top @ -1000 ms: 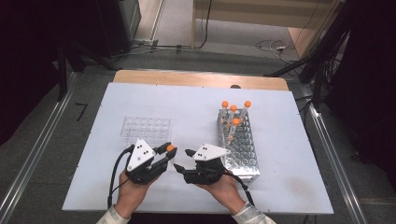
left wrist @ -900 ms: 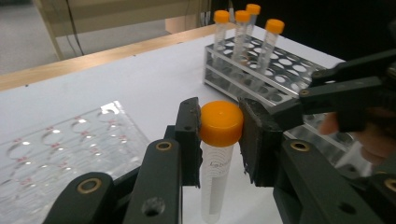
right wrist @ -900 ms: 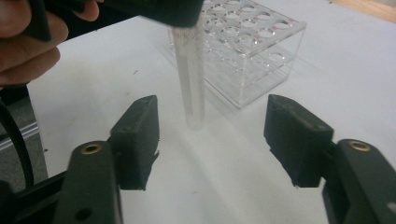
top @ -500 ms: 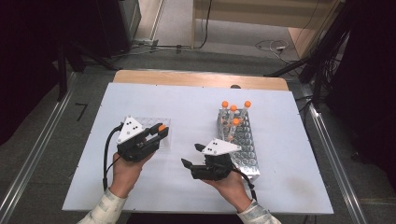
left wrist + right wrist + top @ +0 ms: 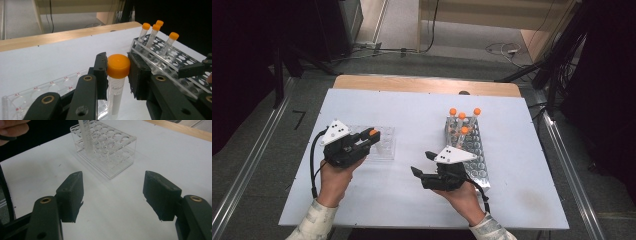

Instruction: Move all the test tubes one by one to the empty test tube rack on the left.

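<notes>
Orange-capped tube point(image 5: 117, 75) sits clamped by its cap in the left gripper point(image 5: 371, 136), upright over the small clear rack point(image 5: 379, 142) — pads tight on either side. Right gripper point(image 5: 113, 195) hovers over bare white table point(image 5: 412, 115), jaws wide apart — empty.

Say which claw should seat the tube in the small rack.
Left. Its claw already grips the tube by its orange cap over the small rack; the right claw is open and empty.
</notes>
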`<state>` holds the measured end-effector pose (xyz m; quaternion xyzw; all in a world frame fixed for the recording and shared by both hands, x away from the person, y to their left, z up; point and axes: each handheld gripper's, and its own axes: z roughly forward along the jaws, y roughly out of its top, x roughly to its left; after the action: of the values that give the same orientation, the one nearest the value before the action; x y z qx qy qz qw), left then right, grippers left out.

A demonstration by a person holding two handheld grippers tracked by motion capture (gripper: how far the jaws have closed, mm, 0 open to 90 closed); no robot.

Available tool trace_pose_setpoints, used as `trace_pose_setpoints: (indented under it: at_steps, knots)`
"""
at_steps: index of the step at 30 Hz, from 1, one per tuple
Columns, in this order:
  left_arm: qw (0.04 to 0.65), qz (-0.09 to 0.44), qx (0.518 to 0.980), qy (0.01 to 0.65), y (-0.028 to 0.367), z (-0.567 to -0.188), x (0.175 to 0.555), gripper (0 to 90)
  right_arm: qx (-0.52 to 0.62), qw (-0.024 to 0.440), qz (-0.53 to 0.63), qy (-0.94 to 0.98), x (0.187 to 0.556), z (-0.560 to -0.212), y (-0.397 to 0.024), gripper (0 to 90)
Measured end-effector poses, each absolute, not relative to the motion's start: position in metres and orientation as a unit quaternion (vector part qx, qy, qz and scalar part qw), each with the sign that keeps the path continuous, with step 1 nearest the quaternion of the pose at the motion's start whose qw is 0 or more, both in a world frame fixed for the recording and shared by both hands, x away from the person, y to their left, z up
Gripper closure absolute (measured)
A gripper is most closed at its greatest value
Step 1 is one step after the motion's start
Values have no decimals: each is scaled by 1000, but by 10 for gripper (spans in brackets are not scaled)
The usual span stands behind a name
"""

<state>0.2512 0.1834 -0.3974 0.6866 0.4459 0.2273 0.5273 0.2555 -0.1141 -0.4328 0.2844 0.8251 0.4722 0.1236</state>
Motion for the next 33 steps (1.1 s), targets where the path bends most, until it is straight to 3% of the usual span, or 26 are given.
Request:
trace_pose_setpoints:
  at_steps: [19,33]
  knots:
    - [518,276,636,501,243,-383,249,704,293,127,478,818,258,-430,-121,315]
    - [492,310,625,520,258,-388,251,704,297,127,482,815,258,-428,-124,315]
